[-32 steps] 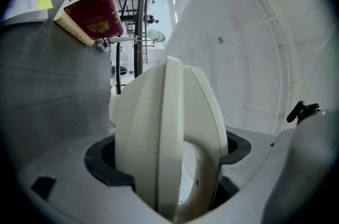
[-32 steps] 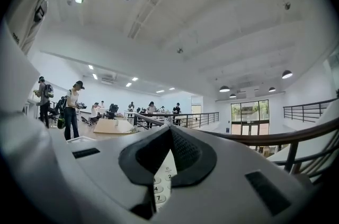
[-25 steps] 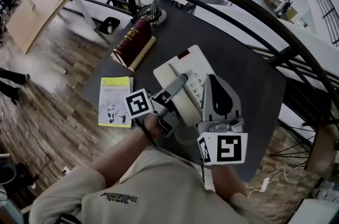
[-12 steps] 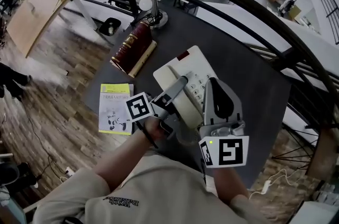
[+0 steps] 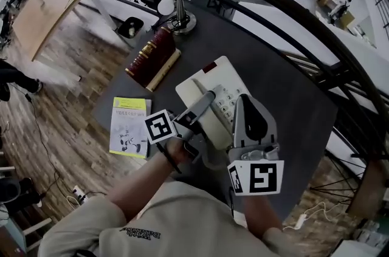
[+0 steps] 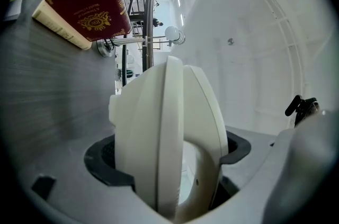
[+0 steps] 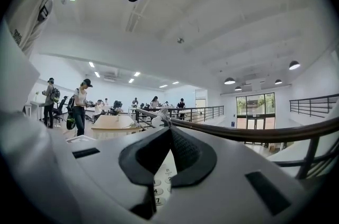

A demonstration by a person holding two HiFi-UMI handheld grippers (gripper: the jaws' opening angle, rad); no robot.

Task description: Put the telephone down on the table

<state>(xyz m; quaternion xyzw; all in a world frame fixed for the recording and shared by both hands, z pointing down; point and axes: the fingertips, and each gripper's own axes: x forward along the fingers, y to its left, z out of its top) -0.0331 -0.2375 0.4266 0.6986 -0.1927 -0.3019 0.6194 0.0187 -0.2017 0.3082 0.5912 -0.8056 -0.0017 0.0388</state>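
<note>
Two grippers hover over the telephone (image 5: 216,76), a cream-white set lying flat near the middle of the dark tabletop (image 5: 285,98). The left gripper (image 5: 205,99) has its jaws spread just wide enough to pinch the handset (image 6: 164,143), which stands edge-on between the dark pads along the phone's left side; whether the handset rests in its cradle cannot be told. The right gripper (image 7: 169,157) has its jaws pressed together and holds nothing, its tips just above the keypad (image 5: 226,102), a few numbered keys showing beneath them. Compared with a second ago, both grippers sit in nearly the same places over the phone, and the set itself has not shifted on the tabletop. The telephone has grey keys and a small dark-red patch at its far end. A red book (image 5: 152,55) and a yellow-green booklet (image 5: 129,126) lie to its left.
</note>
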